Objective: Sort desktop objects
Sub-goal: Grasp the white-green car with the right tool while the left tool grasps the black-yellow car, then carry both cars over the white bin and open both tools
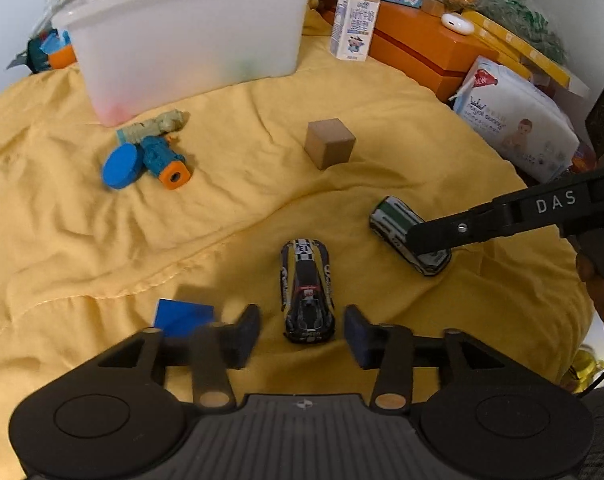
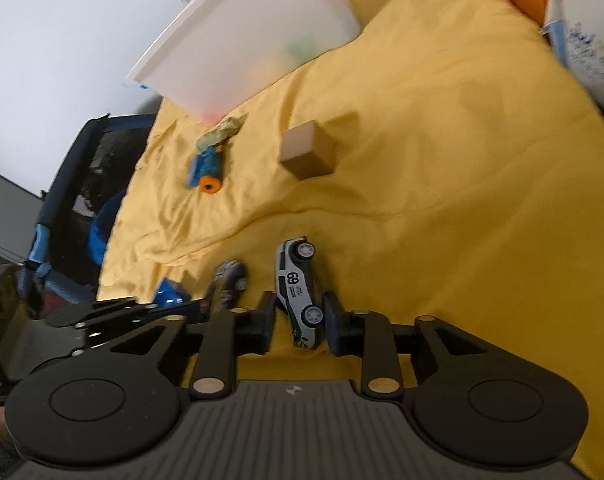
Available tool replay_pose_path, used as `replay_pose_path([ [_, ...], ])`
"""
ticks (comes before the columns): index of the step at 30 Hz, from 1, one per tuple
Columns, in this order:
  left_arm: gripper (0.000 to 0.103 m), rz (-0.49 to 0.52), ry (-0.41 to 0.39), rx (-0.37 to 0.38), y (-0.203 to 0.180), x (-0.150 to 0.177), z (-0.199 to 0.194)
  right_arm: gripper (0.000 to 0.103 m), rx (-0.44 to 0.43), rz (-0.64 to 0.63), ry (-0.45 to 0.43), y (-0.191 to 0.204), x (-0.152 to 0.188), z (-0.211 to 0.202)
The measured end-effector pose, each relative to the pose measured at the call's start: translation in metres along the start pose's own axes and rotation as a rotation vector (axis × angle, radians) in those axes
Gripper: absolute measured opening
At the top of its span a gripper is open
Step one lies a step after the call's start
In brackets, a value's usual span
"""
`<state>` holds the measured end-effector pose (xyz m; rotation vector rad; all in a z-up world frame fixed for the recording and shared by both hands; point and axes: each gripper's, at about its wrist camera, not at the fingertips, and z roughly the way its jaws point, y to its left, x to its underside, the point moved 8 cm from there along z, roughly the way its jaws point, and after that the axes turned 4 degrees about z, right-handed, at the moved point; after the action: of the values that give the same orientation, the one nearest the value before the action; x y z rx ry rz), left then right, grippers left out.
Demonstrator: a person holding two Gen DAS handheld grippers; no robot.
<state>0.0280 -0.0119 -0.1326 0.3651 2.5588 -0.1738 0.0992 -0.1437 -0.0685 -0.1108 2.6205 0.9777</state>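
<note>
A black and yellow toy race car (image 1: 306,292) lies on the yellow cloth between the fingers of my left gripper (image 1: 302,334), which is open around its rear without touching it. A white and green toy car (image 1: 407,234) lies to its right. My right gripper (image 2: 298,318) straddles this white car (image 2: 298,288), numbered 69; the fingers stand close to its sides with small gaps showing. A white plastic bin (image 1: 190,36) stands at the back. A wooden cube (image 1: 329,142) and a blue and orange toy (image 1: 154,158) lie in front of it.
A blue block (image 1: 184,316) lies left of my left gripper. A milk carton (image 1: 353,24), an orange box (image 1: 421,48) and a wipes pack (image 1: 513,116) crowd the back right. The cloth's left edge drops to a dark bag (image 2: 90,184).
</note>
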Motion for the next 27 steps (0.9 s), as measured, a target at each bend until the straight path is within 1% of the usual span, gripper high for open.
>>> replay_pose_path([
  [2,0.053,-0.011,-0.011,-0.012,0.002,-0.001,-0.003,0.035,0.002,-0.005,-0.015,-0.003,-0.001,-0.003],
  [6,0.053,-0.01,-0.001,-0.017,0.001,0.002,-0.002,0.045,0.06,-0.064,-0.058,-0.009,-0.007,-0.011],
  [8,0.053,0.0,0.007,-0.023,0.0,0.003,-0.002,0.046,0.089,-0.1,-0.076,-0.01,-0.009,-0.015],
  [11,0.053,0.027,-0.002,-0.033,-0.004,0.002,-0.005,0.047,0.113,-0.143,-0.096,-0.005,-0.01,-0.021],
  [13,0.054,0.043,-0.007,-0.036,-0.006,0.001,-0.006,0.047,0.124,-0.195,-0.124,0.005,-0.01,-0.027],
  [15,0.054,0.049,0.001,-0.034,-0.008,0.002,-0.003,0.052,0.141,-0.261,-0.153,0.018,-0.008,-0.031],
  [16,0.054,0.05,0.011,-0.035,-0.009,0.003,0.0,0.054,0.16,-0.3,-0.169,0.024,-0.007,-0.032],
  [18,0.054,0.06,0.01,-0.037,-0.01,0.003,0.004,0.054,0.219,-0.38,-0.191,0.032,-0.004,-0.028],
  [20,0.054,0.07,-0.004,-0.039,-0.012,0.001,0.006,0.053,0.27,-0.443,-0.176,0.036,0.001,-0.016],
  [23,0.054,0.055,-0.004,-0.048,-0.011,-0.002,0.01,0.051,0.316,-0.516,-0.151,0.036,0.008,-0.001],
  [25,0.053,0.053,-0.011,-0.047,-0.012,-0.004,0.012,0.05,0.343,-0.546,-0.128,0.033,0.013,0.006],
  [26,0.053,0.056,-0.016,-0.045,-0.012,-0.004,0.013,0.048,0.346,-0.548,-0.117,0.031,0.015,0.009],
  [27,0.046,0.059,-0.024,-0.044,-0.012,-0.005,0.013,0.047,0.347,-0.547,-0.105,0.029,0.017,0.011],
])
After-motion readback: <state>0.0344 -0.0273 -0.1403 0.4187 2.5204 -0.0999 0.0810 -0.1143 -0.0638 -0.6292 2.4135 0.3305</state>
